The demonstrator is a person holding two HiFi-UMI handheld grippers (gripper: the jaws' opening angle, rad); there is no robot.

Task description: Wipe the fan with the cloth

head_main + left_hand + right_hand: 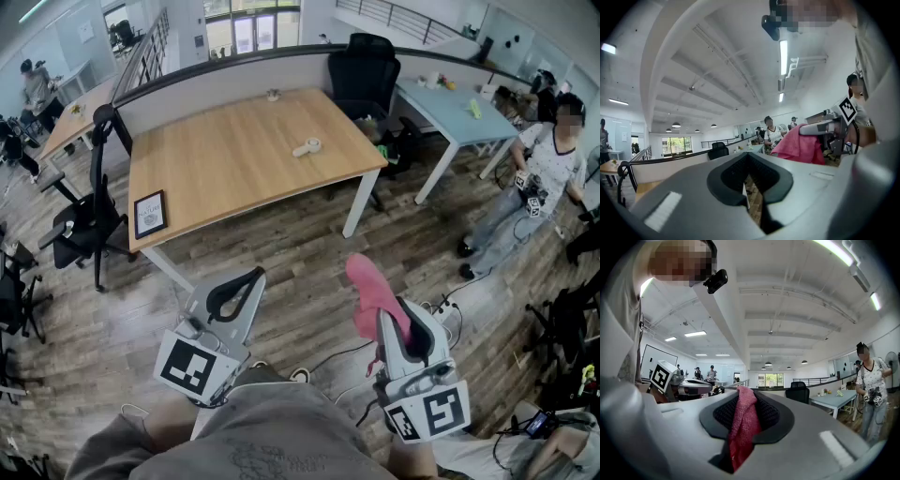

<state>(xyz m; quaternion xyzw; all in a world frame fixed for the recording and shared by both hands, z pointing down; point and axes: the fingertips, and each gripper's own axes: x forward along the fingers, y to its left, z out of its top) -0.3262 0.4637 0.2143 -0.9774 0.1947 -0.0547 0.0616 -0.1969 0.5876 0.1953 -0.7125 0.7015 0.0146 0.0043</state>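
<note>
Two tools show from above in the head view. The left tool (pixel 253 278) is a grey plastic wedge whose black padded jaws curve into a loop that closes at the tip with nothing in it. The right tool (pixel 387 317) is clenched on the cloth (pixel 368 289), a pink rag that stands up out of the jaws in a soft rounded fold. Both are held over a floor (pixel 309 253) of grey-brown wood planks, well apart from the wooden surface (pixel 234 155), which carries a small pale roll (pixel 307 147) and a black-framed card (pixel 150 214) near its corner. Only this view gives that layout, along with a black office chair (pixel 364 70) behind the surface and a standing person (pixel 544 173) at the right. The left gripper view looks level across the room: the ribbed black pads meet at the front, a slit of floor shows behind them, and nothing is between the jaws. Beyond, to the right, it catches the other tool side-on, the cloth hanging from it in a loose pink bunch under a square-patterned marker cube (pixel 848 108). The right gripper view alone shows the grip up close. The cloth is a coarse, knitted-looking weave, red in shadow and pink where lit, squeezed into a narrow upright ridge between the dimpled black pads and trailing down behind them. White ceiling beams (pixel 797 317) and strip lights (pixel 836 251) fill the upper part.
</note>
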